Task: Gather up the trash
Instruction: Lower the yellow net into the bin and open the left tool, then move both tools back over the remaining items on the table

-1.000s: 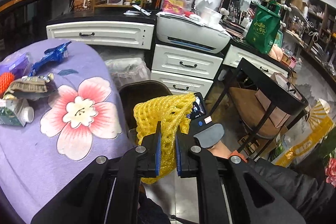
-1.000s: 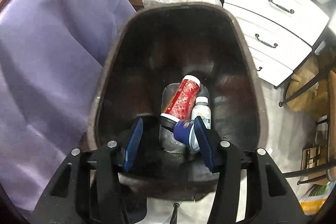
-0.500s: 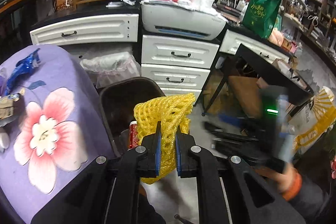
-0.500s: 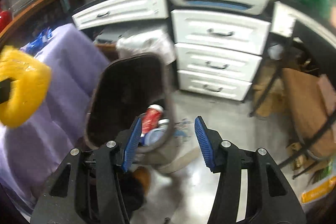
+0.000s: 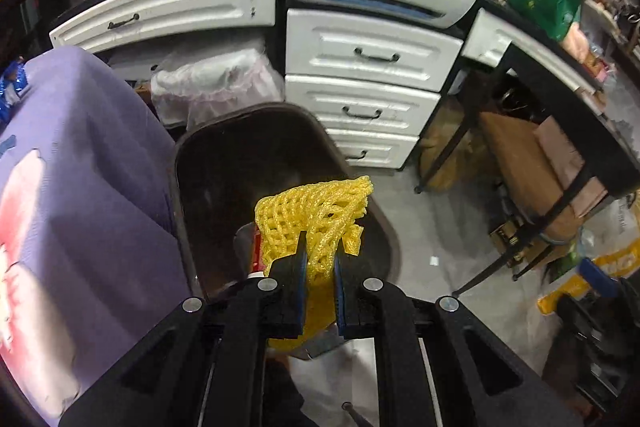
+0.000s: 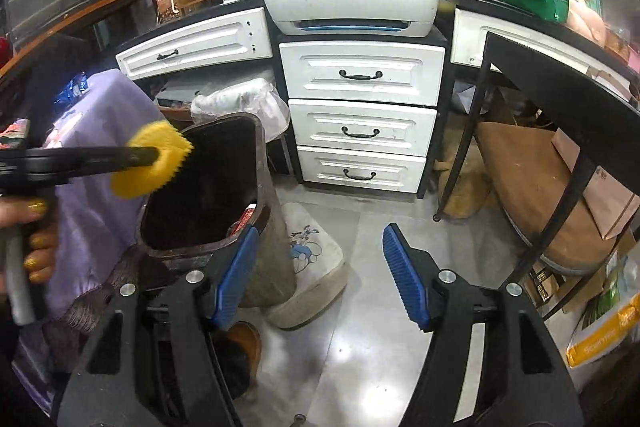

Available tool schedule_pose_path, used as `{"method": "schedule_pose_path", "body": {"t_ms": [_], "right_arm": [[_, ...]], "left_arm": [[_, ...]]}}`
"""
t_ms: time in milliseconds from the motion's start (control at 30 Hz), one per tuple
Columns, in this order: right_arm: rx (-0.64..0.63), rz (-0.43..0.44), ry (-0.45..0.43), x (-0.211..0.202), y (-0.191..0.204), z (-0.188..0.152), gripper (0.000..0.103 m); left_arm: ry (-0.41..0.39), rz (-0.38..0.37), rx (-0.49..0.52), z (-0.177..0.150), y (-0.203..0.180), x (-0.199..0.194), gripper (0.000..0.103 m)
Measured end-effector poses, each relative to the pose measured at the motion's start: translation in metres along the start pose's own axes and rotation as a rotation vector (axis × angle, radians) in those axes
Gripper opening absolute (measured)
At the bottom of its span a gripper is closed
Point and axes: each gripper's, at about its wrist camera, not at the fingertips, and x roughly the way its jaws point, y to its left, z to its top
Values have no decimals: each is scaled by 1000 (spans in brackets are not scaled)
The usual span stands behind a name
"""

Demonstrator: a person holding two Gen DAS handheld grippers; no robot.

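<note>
In the left wrist view the left gripper (image 5: 320,279), clamped on the yellow net (image 5: 316,219), has come from beside the table (image 5: 92,163) to over the bin (image 5: 224,155), so dropping it looks next; the rim lies clear all round. In the right wrist view the right gripper (image 6: 318,277) has backed off the bin (image 6: 256,163), its empty jaws opening over bare floor (image 6: 360,327), leaving the left room.

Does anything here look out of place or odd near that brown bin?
One thing: a white slipper with a cartoon print lies on the floor against the brown bin. Otherwise the left hand-held gripper holds yellow foam netting over the bin, as expected.
</note>
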Motion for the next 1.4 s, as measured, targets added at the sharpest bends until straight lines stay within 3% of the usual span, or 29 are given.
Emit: {"method": "schedule_pose_path", "body": {"t_ms": [133, 300, 367, 533, 800, 933, 1200, 1400], "right_arm": [[6, 19, -19, -9, 2, -1, 65], [11, 16, -49, -15, 3, -1, 66], [20, 18, -48, -15, 2, 0, 66], [12, 28, -67, -19, 4, 1, 66], [-16, 39, -73, -24, 20, 6, 66], [-42, 67, -68, -24, 36, 8, 66], [-142, 164, -79, -33, 90, 18, 66], [-250, 269, -101, -42, 149, 29, 66]], "left_arm": [[45, 28, -16, -2, 4, 23, 12], [49, 29, -34, -4, 1, 26, 54], [28, 18, -36, -5, -1, 20, 60], [-22, 0, -39, -4, -3, 0, 65], [-158, -10, -50, -12, 3, -63, 72], [-233, -14, -26, -18, 4, -99, 82], [-287, 30, -30, -37, 32, -152, 87], [-311, 97, -90, -62, 78, -187, 88]]}}
